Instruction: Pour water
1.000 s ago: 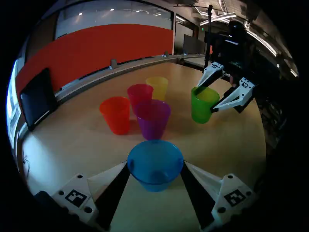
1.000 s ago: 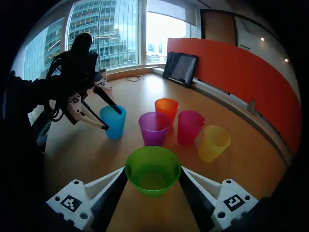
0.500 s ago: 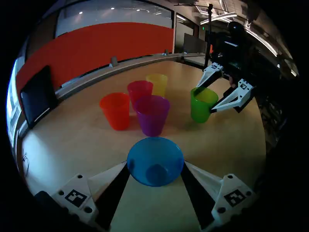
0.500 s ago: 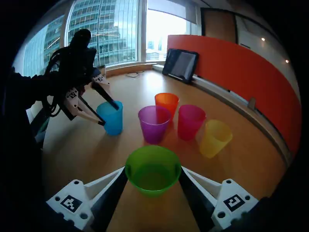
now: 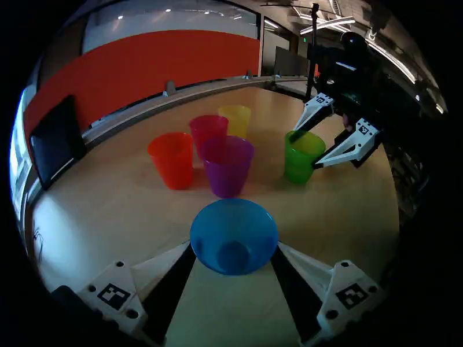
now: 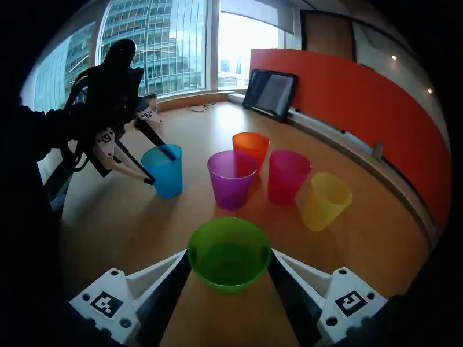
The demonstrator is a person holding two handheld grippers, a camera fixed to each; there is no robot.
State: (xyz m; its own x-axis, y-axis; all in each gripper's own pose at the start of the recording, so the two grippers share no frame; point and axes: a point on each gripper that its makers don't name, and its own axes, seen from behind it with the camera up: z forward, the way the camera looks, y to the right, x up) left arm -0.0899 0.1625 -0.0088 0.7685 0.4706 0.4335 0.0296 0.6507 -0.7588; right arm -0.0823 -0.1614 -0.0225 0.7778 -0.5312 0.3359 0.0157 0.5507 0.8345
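Note:
A blue cup sits between the fingers of my left gripper, which is shut on it; its mouth tips toward the camera. The right gripper view shows that blue cup held above the table at the left by the left gripper. My right gripper is shut on a green cup with liquid in its bottom. In the left gripper view the green cup hangs at the right in the right gripper. Purple, orange, pink and yellow cups stand between them.
The cups stand on a long wooden table. A dark tablet leans at the far end near the windows. A person's dark sleeve holds the left gripper. An orange wall runs along the table's far side.
The blue cup has risen and tipped its mouth more toward the left camera. The green cup has stayed almost still.

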